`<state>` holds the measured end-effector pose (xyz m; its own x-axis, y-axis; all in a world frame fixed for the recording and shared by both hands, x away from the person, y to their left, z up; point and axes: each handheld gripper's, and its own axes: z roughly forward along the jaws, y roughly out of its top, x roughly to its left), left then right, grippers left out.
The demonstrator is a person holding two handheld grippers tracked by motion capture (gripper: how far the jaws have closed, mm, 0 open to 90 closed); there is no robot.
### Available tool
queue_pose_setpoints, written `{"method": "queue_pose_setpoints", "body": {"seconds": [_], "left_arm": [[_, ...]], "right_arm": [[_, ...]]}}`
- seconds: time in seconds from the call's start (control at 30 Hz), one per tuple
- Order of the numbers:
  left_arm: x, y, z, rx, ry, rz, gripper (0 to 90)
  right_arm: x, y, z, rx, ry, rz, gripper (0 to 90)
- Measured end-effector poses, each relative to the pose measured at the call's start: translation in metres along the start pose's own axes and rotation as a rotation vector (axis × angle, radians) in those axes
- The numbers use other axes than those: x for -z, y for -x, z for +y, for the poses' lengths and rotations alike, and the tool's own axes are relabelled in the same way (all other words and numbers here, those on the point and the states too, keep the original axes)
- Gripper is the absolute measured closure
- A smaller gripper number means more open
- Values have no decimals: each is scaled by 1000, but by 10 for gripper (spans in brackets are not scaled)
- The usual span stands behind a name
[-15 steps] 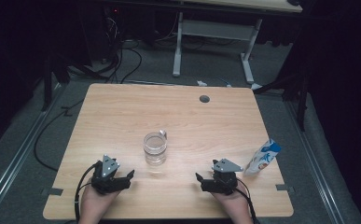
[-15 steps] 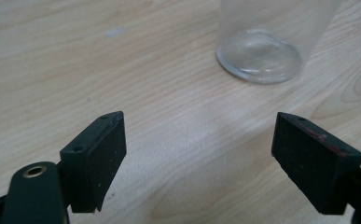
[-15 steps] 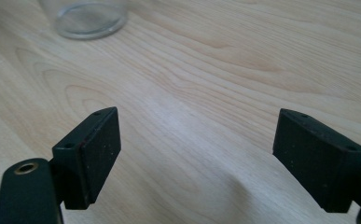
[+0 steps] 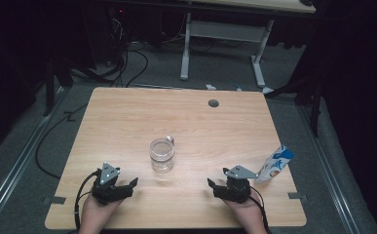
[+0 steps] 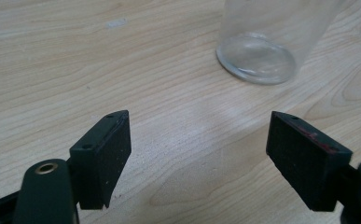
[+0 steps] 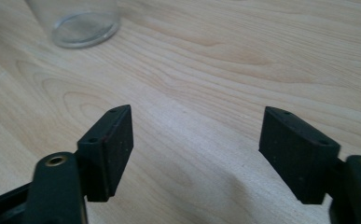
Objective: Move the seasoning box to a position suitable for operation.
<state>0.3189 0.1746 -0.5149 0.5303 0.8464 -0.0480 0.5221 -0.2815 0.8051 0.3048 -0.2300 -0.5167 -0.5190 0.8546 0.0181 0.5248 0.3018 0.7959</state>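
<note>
Resting near the front edge of the table, the left gripper and the right gripper both have jaws wide apart and hold nothing. The glass stands between them, a little farther, untouched. I judge the work is not yet begun. The high view also shows a pouch at the right; the gripper views show the glass base up close.
</note>
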Motion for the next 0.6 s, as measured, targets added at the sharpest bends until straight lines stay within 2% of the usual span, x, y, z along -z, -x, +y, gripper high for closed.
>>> {"method": "queue_pose_setpoints", "body": {"seconds": [0.13,0.3,0.4,0.53,0.6], "left_arm": [[4,3,3,1,43,1,254],[4,4,4,5,46,-14,283],[4,6,6,-7,36,-17,320],[3,9,11,22,45,-42,358],[2,10,13,39,44,-37,358]], "right_arm": [[-2,0,-2,22,-5,-1,306],[0,1,-3,11,2,8,360],[3,4,-3,8,12,16,373],[3,5,-5,15,16,1,380],[2,5,-7,21,12,-9,380]]}}
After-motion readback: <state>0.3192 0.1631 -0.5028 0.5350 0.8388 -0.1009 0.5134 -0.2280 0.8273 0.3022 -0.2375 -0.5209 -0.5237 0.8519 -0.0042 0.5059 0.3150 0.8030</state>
